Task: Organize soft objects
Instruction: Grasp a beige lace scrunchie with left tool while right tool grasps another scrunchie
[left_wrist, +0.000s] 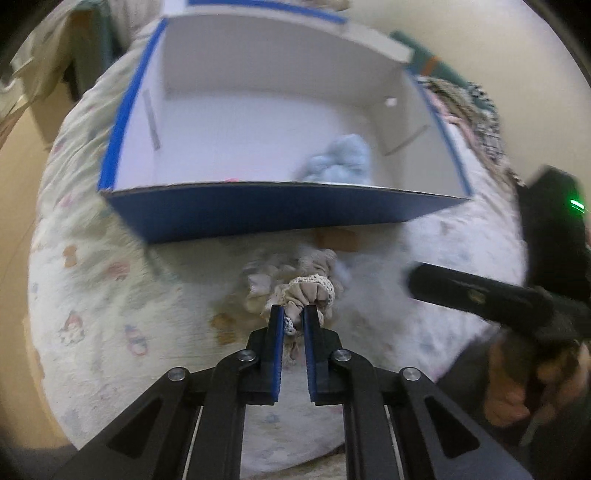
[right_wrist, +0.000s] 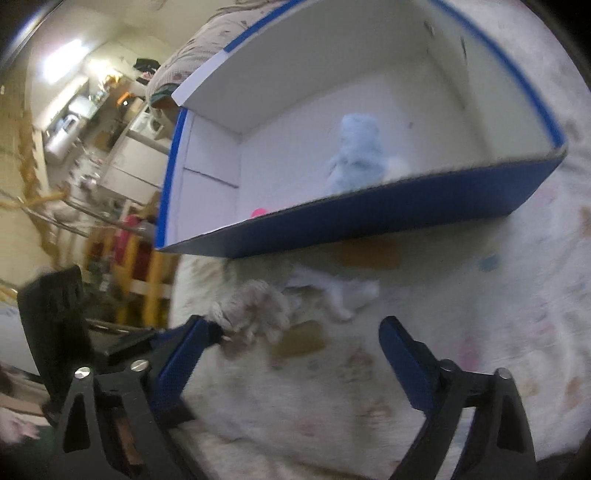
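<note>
A beige scrunchie (left_wrist: 308, 291) with a lace edge lies on a pastel-printed quilt (left_wrist: 110, 295), just in front of a blue box (left_wrist: 258, 218) with a white inside. My left gripper (left_wrist: 293, 317) is shut on the scrunchie, with fabric pinched between its blue pads. A light blue plush toy (left_wrist: 340, 158) sits in the box. In the right wrist view my right gripper (right_wrist: 295, 339) stands open above the quilt (right_wrist: 480, 332). The scrunchie (right_wrist: 255, 306) is by its left finger (right_wrist: 184, 362), and a small white cloth (right_wrist: 343, 295) lies just beyond. The plush toy (right_wrist: 358, 151) and a pink item (right_wrist: 258, 212) show inside the box (right_wrist: 369, 218).
One finger of the right gripper (left_wrist: 480, 295) reaches in from the right, held by a person's hand (left_wrist: 517, 387). Patterned fabrics (left_wrist: 472, 110) are heaped to the right of the box. A cluttered room with shelves (right_wrist: 110, 147) lies past the quilt's left edge.
</note>
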